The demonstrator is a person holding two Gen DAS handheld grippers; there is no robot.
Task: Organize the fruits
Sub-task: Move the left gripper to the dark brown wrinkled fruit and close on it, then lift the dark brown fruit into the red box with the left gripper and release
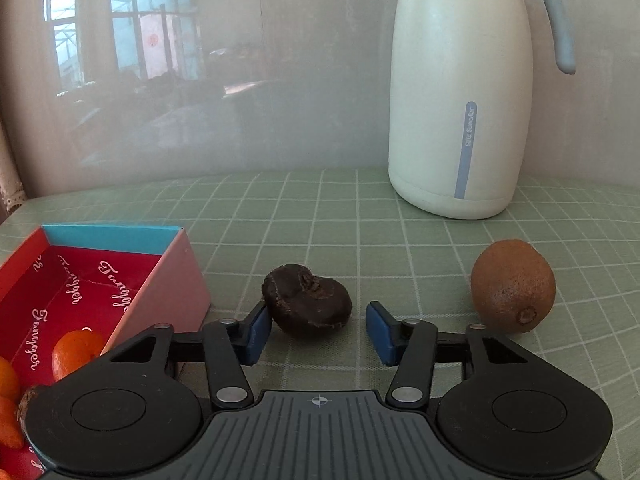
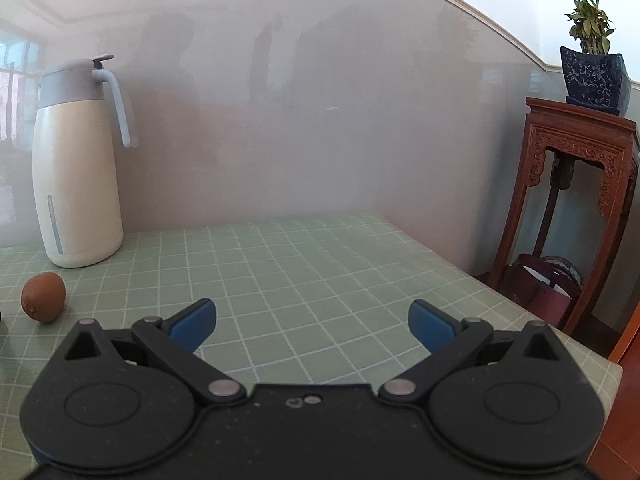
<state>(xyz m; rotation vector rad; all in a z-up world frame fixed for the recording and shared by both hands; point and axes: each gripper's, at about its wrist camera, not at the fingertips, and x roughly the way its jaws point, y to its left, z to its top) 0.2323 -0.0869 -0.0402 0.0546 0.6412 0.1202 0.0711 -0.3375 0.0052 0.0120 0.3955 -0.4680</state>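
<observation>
This is a lived-in home, likely a dining or sitting room. A table (image 2: 320,280) wears a green checked cloth, with a cream thermos jug (image 2: 78,168) standing near its back edge against a glossy wall panel (image 2: 320,120) that mirrors big windows (image 1: 120,28) and furniture. Off the table's right edge stands a carved dark-wood stand (image 2: 576,168) bearing a potted plant (image 2: 592,68) in a blue patterned pot.

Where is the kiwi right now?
The kiwi lies on the checked cloth, right of the dark fruit and in front of the jug.
</observation>
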